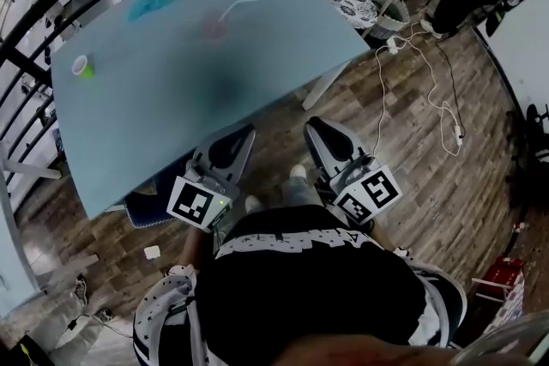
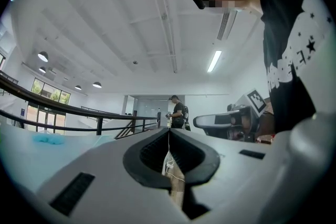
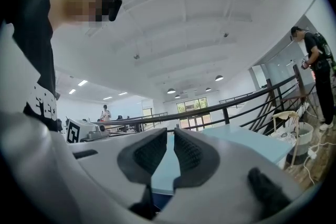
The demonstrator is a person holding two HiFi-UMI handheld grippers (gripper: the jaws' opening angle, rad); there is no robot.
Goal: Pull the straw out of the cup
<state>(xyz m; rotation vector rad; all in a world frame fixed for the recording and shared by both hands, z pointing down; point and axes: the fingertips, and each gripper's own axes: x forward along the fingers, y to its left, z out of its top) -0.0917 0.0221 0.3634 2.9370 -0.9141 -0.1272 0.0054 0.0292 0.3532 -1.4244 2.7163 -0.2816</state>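
The cup (image 1: 214, 29), a blurred pinkish shape, stands on the far part of the pale blue table (image 1: 257, 64). A white bent straw (image 1: 238, 8) sticks out of it toward the right. Both grippers hang low in front of the person's body, off the table's near edge and far from the cup. My left gripper (image 1: 244, 134) (image 2: 169, 131) is shut, its pad tips touching with nothing between them. My right gripper (image 1: 315, 126) (image 3: 170, 134) has a narrow gap between its pads and holds nothing. The cup is outside both gripper views.
A blue cloth (image 1: 153, 2) lies at the table's far left. A small white cup with something green (image 1: 82, 65) sits near the left edge. Black railings (image 1: 34, 21) run behind the table. White cables (image 1: 412, 73) trail over the wooden floor; people stand further off.
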